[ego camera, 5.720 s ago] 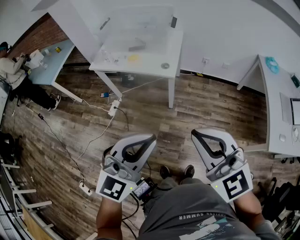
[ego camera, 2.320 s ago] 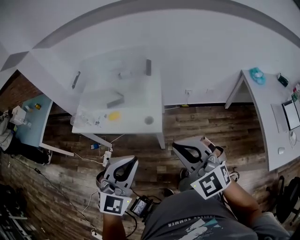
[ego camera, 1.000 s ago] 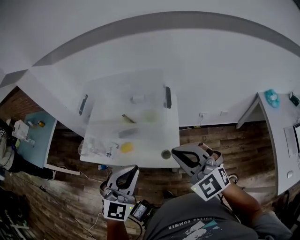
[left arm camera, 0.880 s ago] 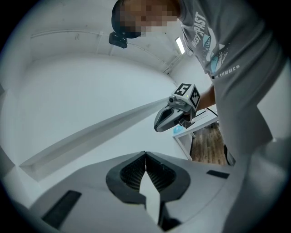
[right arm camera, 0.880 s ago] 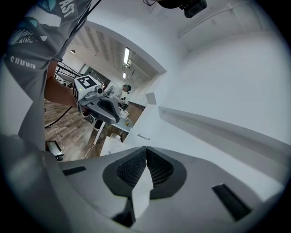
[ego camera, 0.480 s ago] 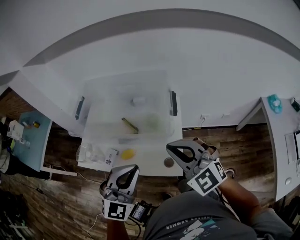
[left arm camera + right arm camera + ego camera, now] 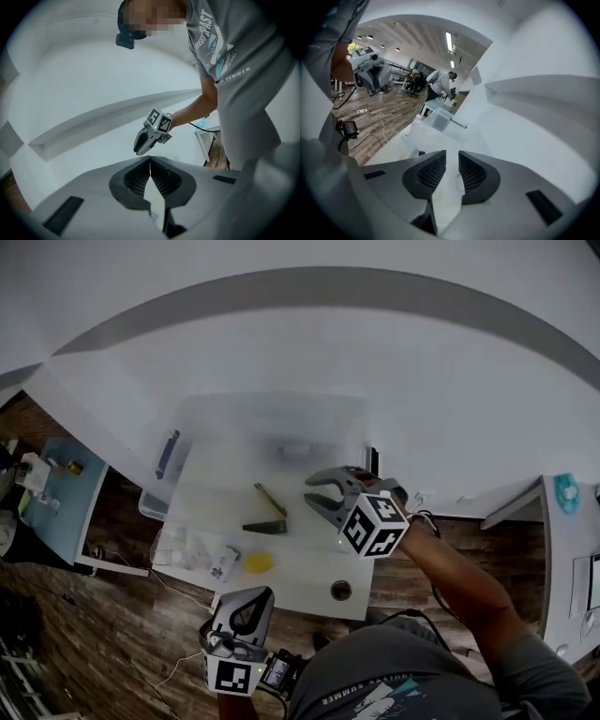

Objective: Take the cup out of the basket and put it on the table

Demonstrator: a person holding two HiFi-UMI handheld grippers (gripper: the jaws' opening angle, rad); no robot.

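A clear plastic basket (image 7: 220,442) with dark handles stands on the white table (image 7: 300,592). Inside it lies a pale shape (image 7: 294,450) that may be the cup; it is too faint to tell. My right gripper (image 7: 315,489) hovers over the basket's right part. Its jaws are opening and nothing is between them, as the gap in the right gripper view (image 7: 452,171) shows. My left gripper (image 7: 255,597) hangs low at the table's front edge, its pads (image 7: 150,165) pressed together and holding nothing. The left gripper view shows the right gripper (image 7: 138,150) above.
On the table in front of the basket lie two dark stick-like things (image 7: 267,512), a yellow thing (image 7: 258,562), a small round dark thing (image 7: 341,591) and clear plastic items (image 7: 187,547). A light blue table (image 7: 47,498) stands to the left, another desk (image 7: 567,521) to the right.
I have walked up to the table. My right gripper has risen and gone forward from the table's front edge to over the basket, and its jaws have parted. The left gripper stays low.
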